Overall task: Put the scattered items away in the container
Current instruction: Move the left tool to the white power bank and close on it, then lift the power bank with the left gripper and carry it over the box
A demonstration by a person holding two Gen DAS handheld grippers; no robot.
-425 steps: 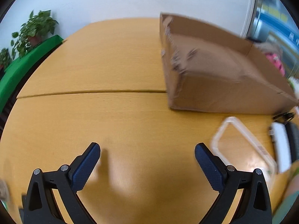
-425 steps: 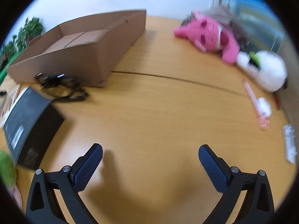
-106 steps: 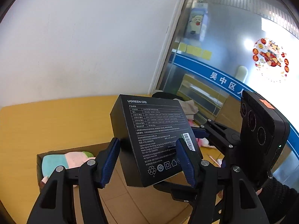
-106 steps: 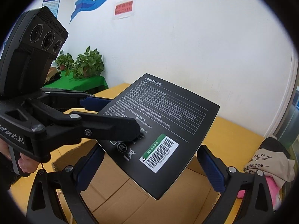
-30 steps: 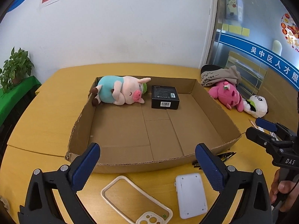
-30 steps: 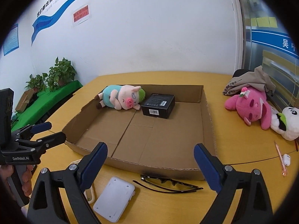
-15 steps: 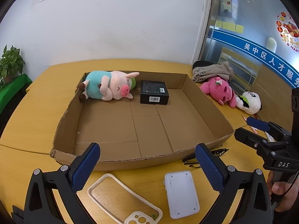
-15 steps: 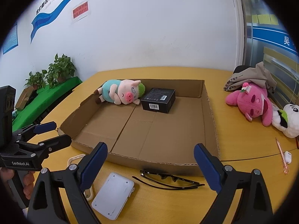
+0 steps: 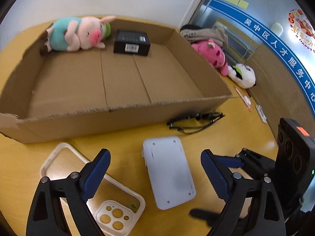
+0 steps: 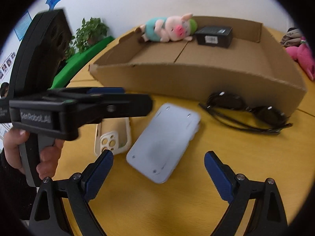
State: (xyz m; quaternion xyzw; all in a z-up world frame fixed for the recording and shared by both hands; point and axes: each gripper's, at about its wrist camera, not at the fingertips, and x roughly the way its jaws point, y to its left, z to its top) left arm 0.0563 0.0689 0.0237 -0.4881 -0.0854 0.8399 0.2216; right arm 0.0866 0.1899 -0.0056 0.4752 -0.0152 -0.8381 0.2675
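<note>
A flat white device [image 9: 168,174] lies on the wooden table in front of the cardboard box [image 9: 118,118]. My left gripper [image 9: 154,155] hovers over it, tilted down. Its jaws are closing, the device sits between them and the pads are clear of it. My right gripper [image 10: 159,155] stands open over the same white device [image 10: 163,143] from the other side. A clear phone case [image 9: 92,188] lies to the left, partly under my left finger. Black glasses [image 9: 195,120] rest against the box's front wall. Inside the box lie a pig plush [image 9: 78,33] and a black box [image 9: 132,42].
A pink plush [image 9: 210,54], a panda plush [image 9: 243,74], folded cloth and a pink pen [image 9: 242,96] lie right of the box. A hand [image 10: 11,147] holds the left gripper's handle. A potted plant [image 10: 88,33] stands beyond the table's left edge.
Both grippers have dropped and tipped down toward the table in front of the box. The white device now lies between both pairs of fingers. The left jaws have narrowed a little.
</note>
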